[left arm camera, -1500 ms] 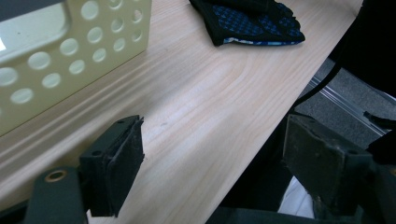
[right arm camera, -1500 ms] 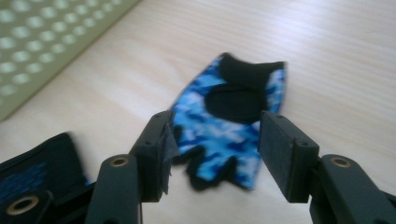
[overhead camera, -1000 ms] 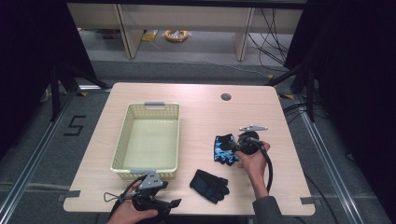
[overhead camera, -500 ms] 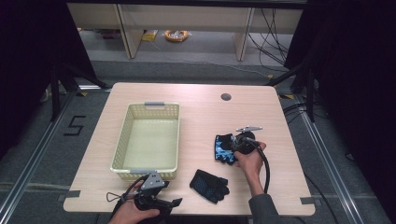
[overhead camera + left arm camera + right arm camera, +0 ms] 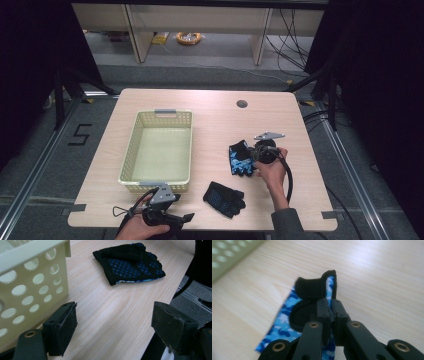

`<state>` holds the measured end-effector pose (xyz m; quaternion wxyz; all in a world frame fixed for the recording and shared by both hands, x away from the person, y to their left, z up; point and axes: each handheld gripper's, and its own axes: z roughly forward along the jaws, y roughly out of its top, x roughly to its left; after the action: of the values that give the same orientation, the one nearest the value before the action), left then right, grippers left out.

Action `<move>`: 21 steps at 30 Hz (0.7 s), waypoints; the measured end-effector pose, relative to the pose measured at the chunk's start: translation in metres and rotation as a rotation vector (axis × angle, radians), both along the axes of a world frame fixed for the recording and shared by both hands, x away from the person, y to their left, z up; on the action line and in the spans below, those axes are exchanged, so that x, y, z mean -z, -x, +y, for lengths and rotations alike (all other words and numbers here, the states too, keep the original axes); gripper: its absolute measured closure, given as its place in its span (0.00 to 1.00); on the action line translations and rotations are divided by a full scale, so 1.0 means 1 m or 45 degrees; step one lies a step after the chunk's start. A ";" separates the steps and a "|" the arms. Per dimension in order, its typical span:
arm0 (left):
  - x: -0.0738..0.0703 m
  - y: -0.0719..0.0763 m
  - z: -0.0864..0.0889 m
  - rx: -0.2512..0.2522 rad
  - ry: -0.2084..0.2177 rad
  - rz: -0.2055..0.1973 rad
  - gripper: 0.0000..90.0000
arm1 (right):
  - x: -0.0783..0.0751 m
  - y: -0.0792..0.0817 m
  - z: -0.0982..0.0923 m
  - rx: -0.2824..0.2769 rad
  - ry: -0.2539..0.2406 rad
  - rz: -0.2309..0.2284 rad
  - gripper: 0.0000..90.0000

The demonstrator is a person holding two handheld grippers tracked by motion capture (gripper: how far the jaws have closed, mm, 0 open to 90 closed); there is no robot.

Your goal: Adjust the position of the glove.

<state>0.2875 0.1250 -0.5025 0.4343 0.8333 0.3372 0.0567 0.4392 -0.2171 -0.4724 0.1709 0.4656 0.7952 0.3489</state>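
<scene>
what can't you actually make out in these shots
- Right gripper view: the blue camo glove is partly covered by the shut right tool, and its lower end is cut off by the bottom edge.
- High view: the left tool runs off the bottom edge.
- Left gripper view: the basket is cut off at the left and top edges.

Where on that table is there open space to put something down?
The far strip of the table beyond the basket is bare, apart from a small round hole. The basket is empty too. It is crowded near the front: the black glove and the blue glove pinched by the right gripper.
</scene>
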 end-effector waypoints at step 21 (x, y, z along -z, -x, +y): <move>-0.005 -0.006 0.007 -0.035 0.032 -0.003 0.22 | -0.042 0.067 0.017 -0.718 -0.099 -0.026 0.97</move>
<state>0.2934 0.1317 -0.4971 0.4444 0.8230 0.3488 0.0595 0.3726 -0.2005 -0.4299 0.0573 0.2286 0.8775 0.4177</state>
